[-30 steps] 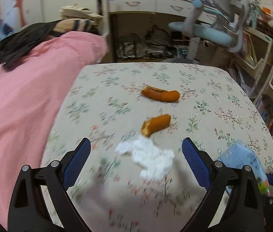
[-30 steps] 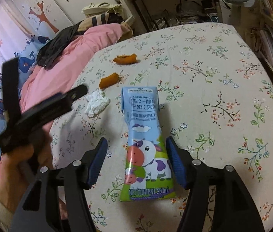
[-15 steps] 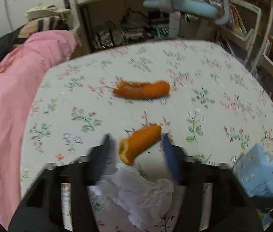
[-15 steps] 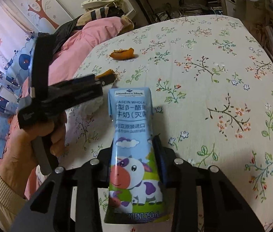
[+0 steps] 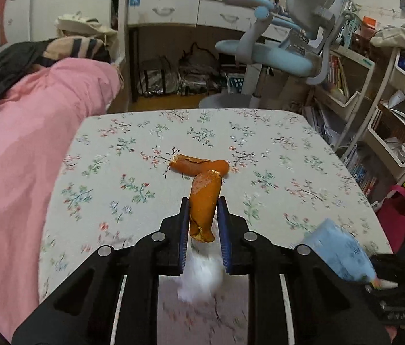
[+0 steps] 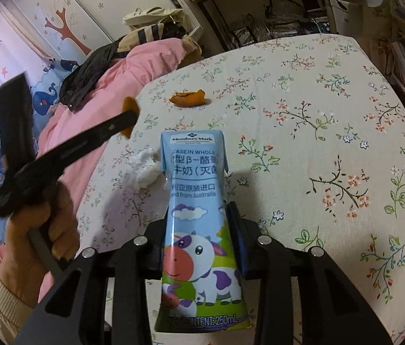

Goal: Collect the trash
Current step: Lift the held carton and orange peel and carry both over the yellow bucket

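Since the earlier frames, both grippers had closed and lifted: the left gripper [image 5: 204,211], wide apart above the tissue a second before, now pinched one orange peel [image 5: 204,204] between its blue pads, raised off the counter [image 5: 110,189]. Beyond its tips lay the second peel [image 5: 199,165], flat on the floral cloth, and beneath the gripper sat the crumpled tissue [image 5: 201,276], blurred. The right gripper [image 6: 199,235] was clamped on the milk carton [image 6: 199,230], which had been lying between spread fingers earlier and now stood out past the fingertips. Only the right wrist view showed the person's left hand [image 6: 38,235] wrapped round the left tool's handle, with the held peel [image 6: 129,107] poking out past its tip, to the left of the carton; the left wrist view caught merely a blue corner of the carton [image 5: 337,254] at its lower right. Left of both grippers the counter edge met a pink blanket [image 5: 15,149]. Ahead and to the right of the right gripper stretched bare cloth, reaching the far edge before a desk chair [image 5: 283,46] and shelves [image 5: 389,109].
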`<state>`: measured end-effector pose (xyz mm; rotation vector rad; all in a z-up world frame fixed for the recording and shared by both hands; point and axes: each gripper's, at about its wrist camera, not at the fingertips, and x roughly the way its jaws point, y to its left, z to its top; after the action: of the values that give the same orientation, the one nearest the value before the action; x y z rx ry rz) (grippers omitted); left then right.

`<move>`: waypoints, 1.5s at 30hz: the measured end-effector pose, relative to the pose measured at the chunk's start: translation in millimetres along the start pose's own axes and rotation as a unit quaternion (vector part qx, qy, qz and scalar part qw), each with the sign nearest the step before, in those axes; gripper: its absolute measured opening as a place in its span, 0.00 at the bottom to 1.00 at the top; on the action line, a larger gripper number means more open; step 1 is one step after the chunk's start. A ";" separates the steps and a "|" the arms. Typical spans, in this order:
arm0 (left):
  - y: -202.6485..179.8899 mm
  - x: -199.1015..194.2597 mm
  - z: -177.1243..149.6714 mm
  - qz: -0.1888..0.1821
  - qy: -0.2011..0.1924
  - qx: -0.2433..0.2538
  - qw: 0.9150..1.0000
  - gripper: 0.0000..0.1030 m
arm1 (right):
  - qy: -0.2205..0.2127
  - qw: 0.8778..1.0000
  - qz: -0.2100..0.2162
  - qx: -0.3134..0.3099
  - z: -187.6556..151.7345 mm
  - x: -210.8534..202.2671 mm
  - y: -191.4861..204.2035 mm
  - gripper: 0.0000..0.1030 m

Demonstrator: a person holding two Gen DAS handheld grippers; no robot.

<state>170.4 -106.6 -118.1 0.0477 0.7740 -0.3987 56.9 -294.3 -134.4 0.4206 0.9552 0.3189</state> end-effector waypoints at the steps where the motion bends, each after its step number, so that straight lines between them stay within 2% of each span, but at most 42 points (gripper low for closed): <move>1: -2.9 -7.1 -2.7 0.002 -0.003 0.002 1.000 0.18 | -0.004 1.000 0.003 0.002 0.1 -2.6 1.2 0.34; 5: -22.9 -44.0 -11.4 0.015 -0.025 0.025 0.999 0.18 | -0.020 1.000 0.018 0.014 -0.9 -14.4 2.3 0.34; 9: -30.9 -77.7 -21.8 0.018 -0.044 0.018 0.999 0.18 | -0.047 0.998 0.039 0.023 -4.3 -30.7 4.7 0.34; 16: -40.5 -128.1 -58.1 0.052 -0.048 0.023 0.997 0.18 | -0.071 0.996 0.056 0.022 -10.3 -48.9 13.4 0.34; 21: -41.1 -153.2 -72.8 0.059 -0.058 0.021 0.996 0.18 | -0.076 0.994 0.069 0.028 -10.8 -49.0 18.8 0.34; 31: -39.5 -166.6 -75.9 0.070 -0.069 0.026 0.995 0.18 | -0.075 0.994 0.077 0.013 -15.6 -44.0 33.7 0.34; 45: -42.5 -164.4 -73.0 0.070 -0.073 0.029 0.994 0.19 | -0.082 0.993 0.089 0.015 -17.6 -47.3 32.5 0.34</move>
<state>-0.1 -77.5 -53.0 0.1247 0.6111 -0.2872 14.0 -283.2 -93.8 0.5531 0.7646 0.4246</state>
